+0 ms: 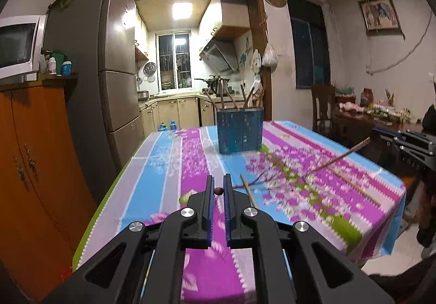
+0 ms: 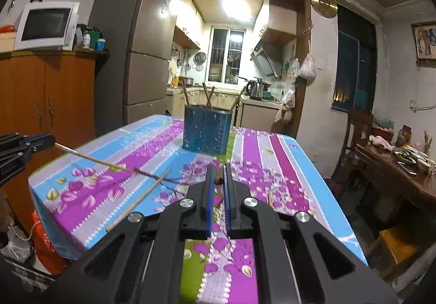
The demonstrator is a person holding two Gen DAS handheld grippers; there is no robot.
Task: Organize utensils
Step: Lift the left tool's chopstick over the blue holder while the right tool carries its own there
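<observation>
Kitchen cabinets and a tall fridge stand behind a desk (image 1: 163,157) draped in a striped floral cloth, with a blue utensil holder (image 1: 240,131) at its far end, several sticks already upright in it. From the left wrist view, the left gripper (image 1: 218,191) has its jaws nearly closed on the round end of a chopstick (image 1: 218,191) seen end-on; a loose chopstick (image 1: 248,191) lies on the cloth just beside, and the right gripper (image 1: 377,137) at the frame edge holds another chopstick (image 1: 340,157) slanting over the desk. From the right wrist view, its jaws are likewise pinched on a small brown tip, probably its chopstick's end, though blur hides detail. These sticks look light, stiff, thin and smooth, likely to pivot or slip, so holding nearer the middle seems steadier than the tip.
</observation>
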